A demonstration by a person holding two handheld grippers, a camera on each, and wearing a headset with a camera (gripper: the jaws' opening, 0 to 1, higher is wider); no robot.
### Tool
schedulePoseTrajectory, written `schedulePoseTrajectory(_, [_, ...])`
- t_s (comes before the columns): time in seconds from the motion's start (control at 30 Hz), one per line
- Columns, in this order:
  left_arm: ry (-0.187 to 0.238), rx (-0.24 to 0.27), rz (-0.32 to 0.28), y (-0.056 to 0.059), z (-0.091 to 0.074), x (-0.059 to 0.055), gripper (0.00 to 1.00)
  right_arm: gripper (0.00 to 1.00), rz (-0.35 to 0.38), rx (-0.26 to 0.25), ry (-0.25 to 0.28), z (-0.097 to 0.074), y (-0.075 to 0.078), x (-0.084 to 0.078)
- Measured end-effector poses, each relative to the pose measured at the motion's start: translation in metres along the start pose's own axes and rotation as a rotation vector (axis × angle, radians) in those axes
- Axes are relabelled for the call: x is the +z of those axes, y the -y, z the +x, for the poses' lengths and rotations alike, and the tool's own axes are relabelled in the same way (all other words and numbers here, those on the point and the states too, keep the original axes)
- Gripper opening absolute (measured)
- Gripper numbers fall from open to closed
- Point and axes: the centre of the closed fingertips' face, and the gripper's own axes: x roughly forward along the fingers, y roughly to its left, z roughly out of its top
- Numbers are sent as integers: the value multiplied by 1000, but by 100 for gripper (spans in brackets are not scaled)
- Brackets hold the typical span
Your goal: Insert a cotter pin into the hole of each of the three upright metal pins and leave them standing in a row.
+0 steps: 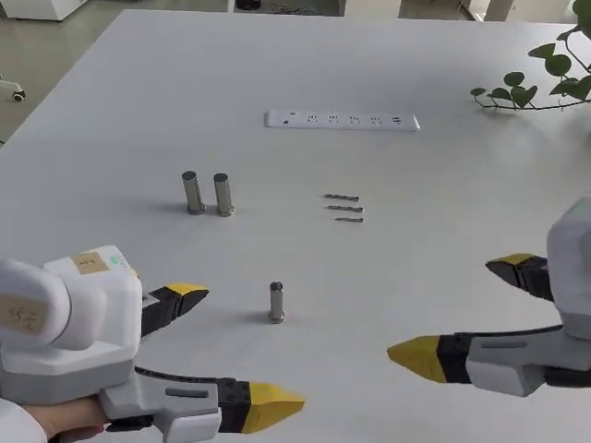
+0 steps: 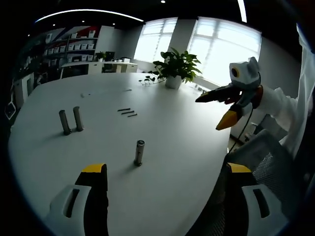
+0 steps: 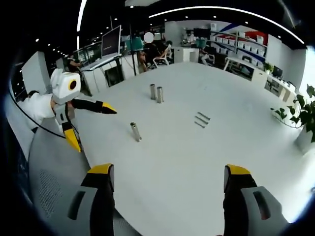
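With both sets of jaws apart and empty, you face three cotter pins [image 1: 344, 209] lying crosswise ahead, toward your right gripper [image 1: 441, 309], while the lone metal pin [image 1: 276, 303] stands near your left gripper [image 1: 252, 347].

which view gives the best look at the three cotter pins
The head view: the three cotter pins lie parallel and apart on the table, each distinct. Both gripper views show them as thin dark slivers, countable but without detail.
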Motion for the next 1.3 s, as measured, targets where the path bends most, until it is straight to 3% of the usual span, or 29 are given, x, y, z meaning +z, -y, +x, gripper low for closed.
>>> schedulePoseTrajectory(0.1, [19, 17, -4, -2, -5, 3, 99, 88, -15, 42, -8, 4, 1, 9])
schedulePoseTrajectory(0.23, [44, 37, -25, -5, -13, 5, 99, 89, -149, 33, -42, 7, 11, 24])
schedulePoseTrajectory(0.57, [62, 45, -65, 1, -21, 0, 99, 82, -291, 107, -57, 29, 22, 67])
schedulePoseTrajectory(0.7, [93, 46, -89, 2, -24, 2, 99, 79, -404, 132, -140, 48, 31, 68])
schedulePoseTrajectory(0.83, [96, 53, -92, 2, -26, 0, 99, 75, -415, 208, -214, 65, 34, 64])
schedulePoseTrajectory(0.93, [96, 58, -107, 1, -28, -2, 99, 68, -439, 235, -225, 78, 39, 67])
schedulePoseTrajectory(1.13, [108, 67, -114, 2, -30, 1, 99, 61, -521, 266, -303, 99, 53, 64])
schedulePoseTrajectory(1.3, [112, 66, -127, 2, -29, 2, 99, 52, -512, 277, -334, 119, 65, 64])
